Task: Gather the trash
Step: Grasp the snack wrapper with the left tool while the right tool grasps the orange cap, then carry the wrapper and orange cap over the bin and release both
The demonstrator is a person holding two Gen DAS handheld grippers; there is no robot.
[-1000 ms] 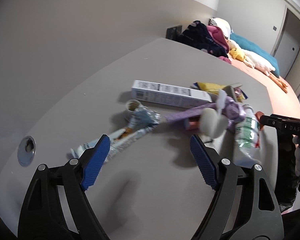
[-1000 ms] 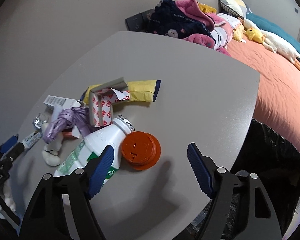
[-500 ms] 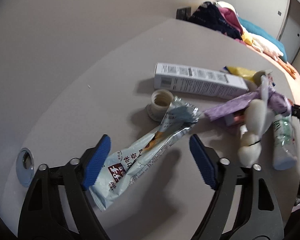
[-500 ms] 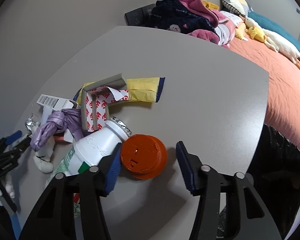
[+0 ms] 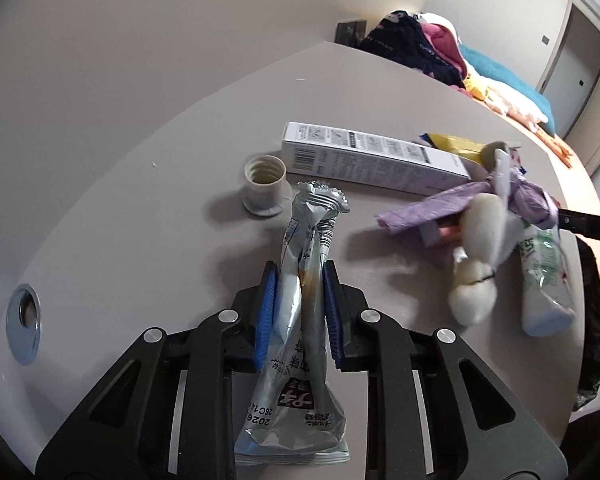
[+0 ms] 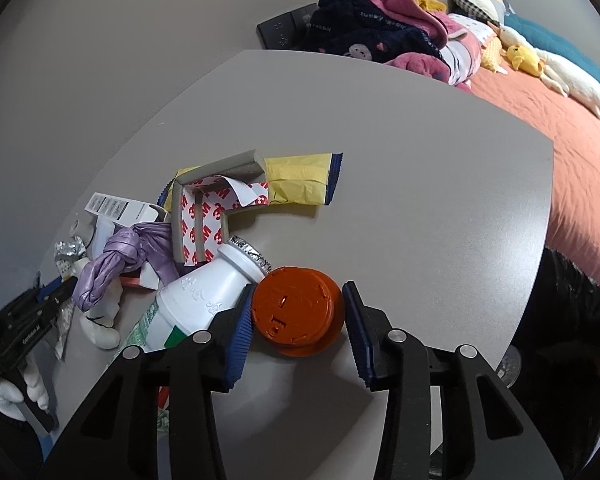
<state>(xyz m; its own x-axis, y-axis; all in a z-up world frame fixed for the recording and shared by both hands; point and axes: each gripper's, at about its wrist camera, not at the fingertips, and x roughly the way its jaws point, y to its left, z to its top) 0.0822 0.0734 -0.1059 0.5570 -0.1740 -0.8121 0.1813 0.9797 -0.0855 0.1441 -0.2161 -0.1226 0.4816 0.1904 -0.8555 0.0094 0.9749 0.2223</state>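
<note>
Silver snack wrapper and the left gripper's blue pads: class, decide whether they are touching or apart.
Touching. The left wrist view shows the left gripper with both blue pads pressed against the silver snack wrapper, pinching it narrow between them.

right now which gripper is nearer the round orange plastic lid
Right. The right gripper has its jaws on either side of the round orange plastic lid. The left gripper is across the pile, shut on a silver foil wrapper.

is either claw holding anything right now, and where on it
The left claw is shut on the silver snack wrapper, pinching its middle. The right claw brackets the orange lid, jaws just closing; a firm hold cannot be told.
</note>
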